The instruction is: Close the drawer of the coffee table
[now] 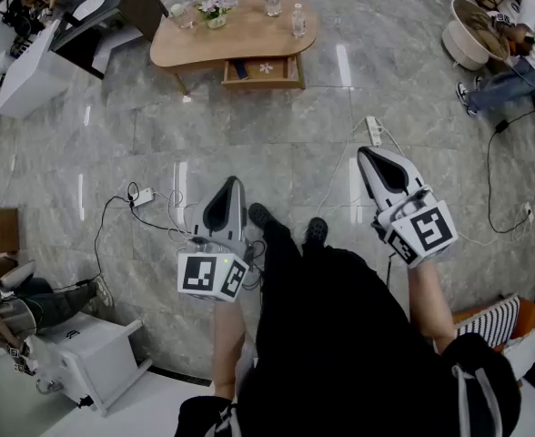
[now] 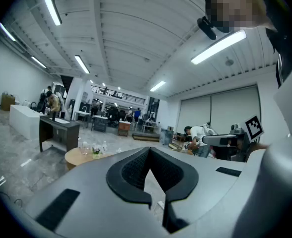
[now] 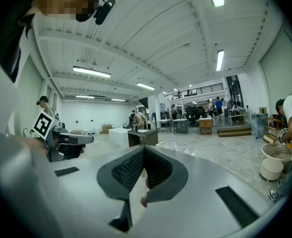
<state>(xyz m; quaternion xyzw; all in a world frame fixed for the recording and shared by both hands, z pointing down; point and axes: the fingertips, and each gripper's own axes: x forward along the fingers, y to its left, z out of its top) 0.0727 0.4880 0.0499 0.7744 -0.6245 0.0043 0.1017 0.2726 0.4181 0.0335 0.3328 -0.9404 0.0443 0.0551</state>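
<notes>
An oval wooden coffee table [image 1: 249, 36] stands far ahead on the marble floor. Its drawer [image 1: 263, 71] is pulled out toward me, with a dark item and a small white one inside. A flower vase [image 1: 216, 9] and glass bottles [image 1: 272, 2] stand on top. Both grippers are held near my body, well short of the table. My left gripper [image 1: 236, 183] is shut and empty, and so is my right gripper [image 1: 368, 154]. The left gripper view shows the shut jaws [image 2: 148, 150] with the table [image 2: 81, 156] small beyond them. In the right gripper view the jaws [image 3: 143, 148] are also shut.
Power strips [image 1: 373, 131] [image 1: 141, 196] and cables lie on the floor between me and the table. A dark desk [image 1: 104, 12] and white counter [image 1: 26, 71] stand at far left. A white cabinet [image 1: 99, 358] is near left. A person [image 1: 522, 48] sits beside a basin [image 1: 466, 33] at far right.
</notes>
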